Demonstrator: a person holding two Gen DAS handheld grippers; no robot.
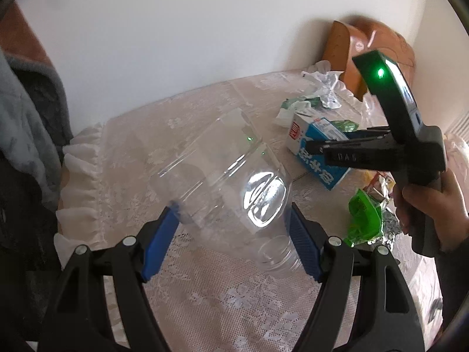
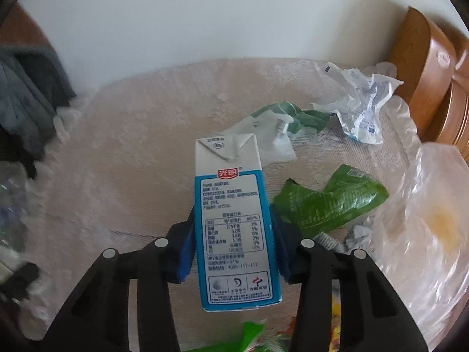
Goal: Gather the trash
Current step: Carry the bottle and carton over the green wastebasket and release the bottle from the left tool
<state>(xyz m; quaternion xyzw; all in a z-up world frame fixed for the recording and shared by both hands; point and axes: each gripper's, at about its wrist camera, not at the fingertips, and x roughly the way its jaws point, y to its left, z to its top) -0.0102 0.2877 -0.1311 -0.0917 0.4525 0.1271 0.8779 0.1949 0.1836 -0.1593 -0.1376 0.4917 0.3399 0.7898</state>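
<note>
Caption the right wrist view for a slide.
Right gripper clamps a blue-and-white milk carton above the wrapper-strewn lace tablecloth.

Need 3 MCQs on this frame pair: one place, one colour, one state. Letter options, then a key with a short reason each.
1. Where does the crumpled white wrapper lie?
A. at the far side of the table, near the wooden chair back
B. inside the clear bottle
C. under the carton

2. What colour is the band around the milk carton label?
A. red
B. blue
C. yellow

3. What is the left gripper doing?
A. hanging open over bare cloth
B. closed on a green packet
C. closed on the clear plastic bottle

Key: 1 A, it sits by the table's far right edge next to the chair. 2 B, blue frames the white nutrition panel. 3 C, both blue pads press the bottle's sides, while the right gripper clamps the carton.
</note>
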